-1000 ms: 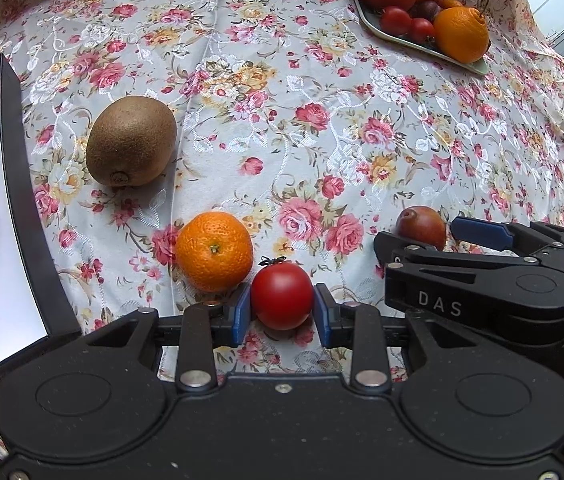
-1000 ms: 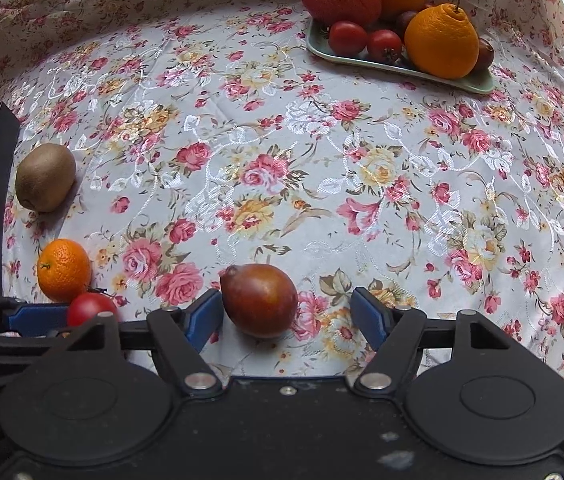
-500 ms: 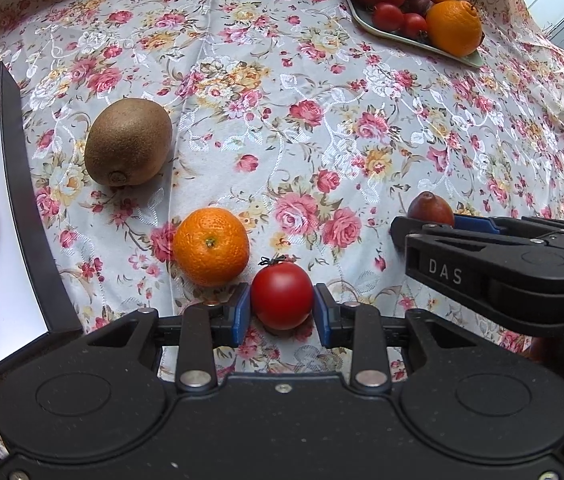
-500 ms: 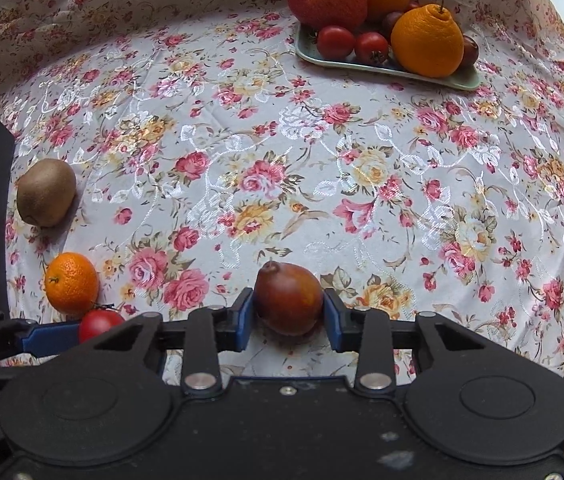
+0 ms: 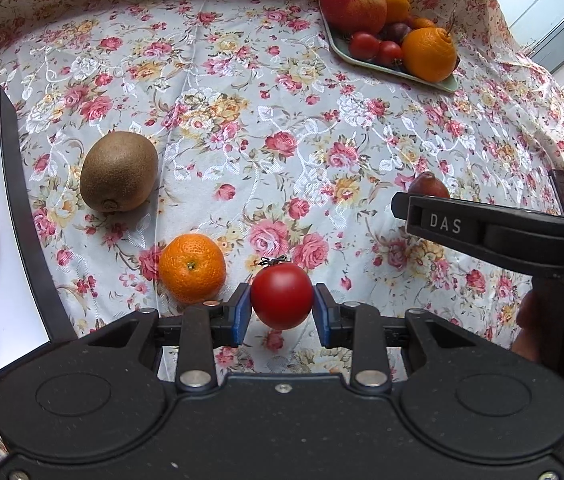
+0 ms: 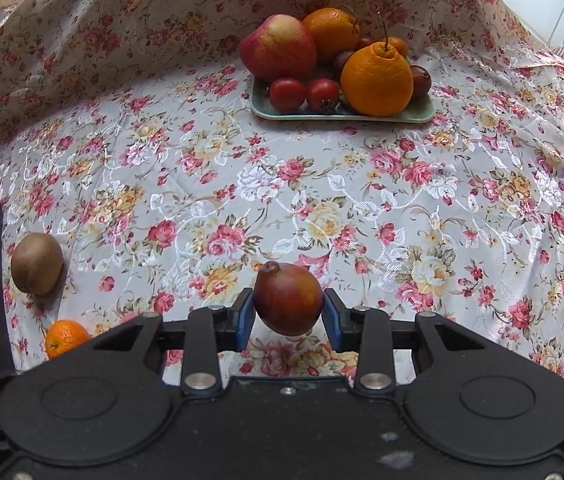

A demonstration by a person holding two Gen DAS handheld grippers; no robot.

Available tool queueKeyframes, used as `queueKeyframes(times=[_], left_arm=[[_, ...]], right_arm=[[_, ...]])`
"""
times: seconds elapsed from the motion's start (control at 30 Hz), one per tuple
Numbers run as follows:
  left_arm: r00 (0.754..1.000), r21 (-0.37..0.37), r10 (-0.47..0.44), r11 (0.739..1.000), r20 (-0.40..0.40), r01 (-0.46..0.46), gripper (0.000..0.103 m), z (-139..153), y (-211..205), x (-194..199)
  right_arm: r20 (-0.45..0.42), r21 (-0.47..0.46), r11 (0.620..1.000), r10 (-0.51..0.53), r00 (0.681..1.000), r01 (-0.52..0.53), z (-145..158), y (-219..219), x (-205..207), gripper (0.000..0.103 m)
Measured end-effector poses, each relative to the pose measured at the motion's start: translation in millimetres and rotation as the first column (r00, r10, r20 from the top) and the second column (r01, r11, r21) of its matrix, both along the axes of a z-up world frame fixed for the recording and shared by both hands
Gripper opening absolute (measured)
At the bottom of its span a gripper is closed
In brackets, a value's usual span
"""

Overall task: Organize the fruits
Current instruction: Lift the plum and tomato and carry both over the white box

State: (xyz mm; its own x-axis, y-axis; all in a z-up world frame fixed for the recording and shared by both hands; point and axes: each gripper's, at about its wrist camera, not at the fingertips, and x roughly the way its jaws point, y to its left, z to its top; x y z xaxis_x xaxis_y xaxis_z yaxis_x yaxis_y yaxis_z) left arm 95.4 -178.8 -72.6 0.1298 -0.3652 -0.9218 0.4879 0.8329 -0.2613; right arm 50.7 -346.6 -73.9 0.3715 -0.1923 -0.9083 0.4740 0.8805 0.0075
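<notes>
Fruits are in both grippers. The left gripper point(image 5: 282, 308) squeezes a red tomato point(image 5: 282, 301), just right of a small orange point(image 5: 191, 268) on the flowery cloth point(image 5: 282, 128). The right gripper point(image 6: 288, 316) squeezes a dark reddish-brown fruit point(image 6: 288, 304). A kiwi point(image 5: 118, 171) sits near the white tray point(image 5: 13, 200) on the left. The far green plate point(image 6: 418, 114) holds more fruit.

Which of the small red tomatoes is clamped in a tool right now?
The tomato between the left tool's blue pads. The two tomatoes on the green tray and the one in the white box lie untouched.
</notes>
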Motion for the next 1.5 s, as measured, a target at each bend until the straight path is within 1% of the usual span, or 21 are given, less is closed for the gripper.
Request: queueKeyframes(times=[0.1,0.13,0.27,0.4,0.6,0.73,0.8,0.93,1.03,1.23,1.4,1.5], left_arm=[[1.0,-0.027,0.014,1.0,0.025,-0.013,0.041,13,2,3],[0.999,-0.032,0.021,0.999,0.045,-0.02,0.041,18,3,5],[0.991,-0.031,0.066,0.998,0.12,-0.063,0.041,34,12,15],[0.979,-0.025,0.125,0.992,0.16,-0.123,0.041,42,25,28],[0.952,-0.007,0.227,0.973,0.204,-0.23,0.041,53,51,48],[0.93,0.0,0.293,0.954,0.222,-0.3,0.041,59,70,60],[0.918,0.006,0.326,0.942,0.227,-0.336,0.041,60,82,66],[0.894,0.018,0.395,0.913,0.211,-0.408,0.041,60,109,79],[0.875,0.04,0.435,0.891,0.214,-0.453,0.041,60,128,86],[0.821,0.105,0.498,0.834,0.28,-0.542,0.041,59,170,95],[0.783,0.123,0.548,0.791,0.293,-0.6,0.041,55,208,101],[0.76,0.158,0.565,0.759,0.322,-0.632,0.041,50,227,104]], right_arm=[[0.018,0.001,1.0,-0.021,1.0,0.021,7,-3,1,0.038],[0.024,-0.001,1.0,-0.026,0.999,0.026,9,-3,2,0.038],[0.048,-0.012,0.999,-0.029,0.998,0.03,19,1,5,0.038],[0.069,-0.024,1.0,-0.013,0.998,0.015,25,13,10,0.038],[0.093,-0.034,0.999,0.041,0.995,-0.038,33,39,18,0.038],[0.112,-0.041,0.996,0.086,0.99,-0.082,37,61,24,0.038],[0.12,-0.043,0.993,0.111,0.986,-0.107,40,74,29,0.038],[0.142,-0.029,0.989,0.15,0.978,-0.148,45,97,36,0.038],[0.157,-0.017,0.984,0.179,0.971,-0.179,49,115,43,0.038],[0.186,-0.009,0.969,0.244,0.952,-0.246,50,152,57,0.038],[0.203,-0.004,0.951,0.305,0.931,-0.31,48,189,68,0.038],[0.225,0.005,0.939,0.333,0.916,-0.343,48,210,76,0.038]])
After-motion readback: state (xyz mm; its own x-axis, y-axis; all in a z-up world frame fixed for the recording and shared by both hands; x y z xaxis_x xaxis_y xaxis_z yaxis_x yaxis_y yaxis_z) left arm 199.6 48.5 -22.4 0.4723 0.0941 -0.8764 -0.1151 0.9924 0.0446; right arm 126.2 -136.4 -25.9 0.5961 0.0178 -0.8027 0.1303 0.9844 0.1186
